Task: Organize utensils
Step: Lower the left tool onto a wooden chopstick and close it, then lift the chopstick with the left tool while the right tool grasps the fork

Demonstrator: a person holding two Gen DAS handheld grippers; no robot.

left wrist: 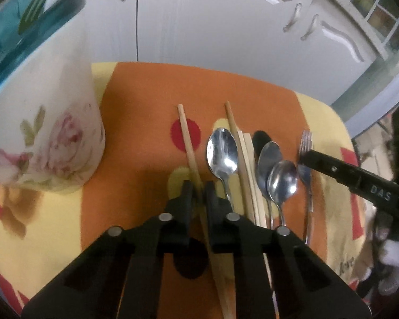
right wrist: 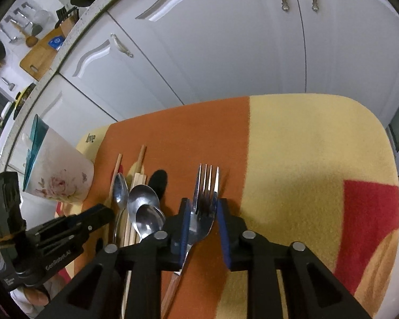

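A floral cup (left wrist: 48, 122) with a teal inside stands at the left of the cloth; it also shows in the right wrist view (right wrist: 58, 175). Utensils lie in a row: a lone chopstick (left wrist: 187, 141), a spoon (left wrist: 222, 154), more chopsticks (left wrist: 246, 159), two spoons (left wrist: 276, 172) and a fork (right wrist: 206, 194). My left gripper (left wrist: 198, 188) straddles the lone chopstick, jaws close around it. My right gripper (right wrist: 203, 210) is open, its fingers on either side of the fork's head.
The orange, yellow and red cloth (right wrist: 306, 159) covers the table. White cabinet doors (right wrist: 226, 40) stand just behind its far edge. The right half of the cloth holds no objects.
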